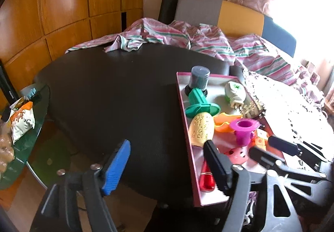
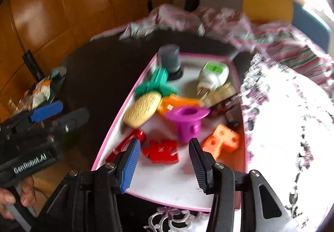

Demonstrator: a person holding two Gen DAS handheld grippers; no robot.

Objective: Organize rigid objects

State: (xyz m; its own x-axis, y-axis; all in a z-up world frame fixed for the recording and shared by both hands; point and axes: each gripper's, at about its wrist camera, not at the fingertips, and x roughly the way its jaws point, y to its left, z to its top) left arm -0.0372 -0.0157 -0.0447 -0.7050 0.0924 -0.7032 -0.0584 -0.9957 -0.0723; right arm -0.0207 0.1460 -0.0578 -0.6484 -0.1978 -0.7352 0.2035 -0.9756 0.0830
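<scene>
A pink-rimmed tray (image 2: 125, 112) on the dark table holds several toys: a grey cylinder (image 2: 169, 58), a green piece (image 2: 155, 85), a yellow oval (image 2: 142, 109), a magenta funnel shape (image 2: 187, 121), an orange block (image 2: 222, 141) and a red puzzle piece (image 2: 161, 150). My right gripper (image 2: 165, 161) hovers open over the tray's near end, the puzzle piece just beyond its tips and untouched. My left gripper (image 1: 167, 161) stands wide open over bare table left of the tray (image 1: 183, 110), nothing between its fingers. A red tube (image 1: 206, 177) lies by its black finger.
A striped cloth (image 1: 187, 37) is bunched along the table's far edge. A white lace cloth (image 1: 292, 110) lies right of the tray. A glass side table (image 1: 41, 127) with a snack bag (image 1: 20, 119) stands at the left, below wooden wall panels.
</scene>
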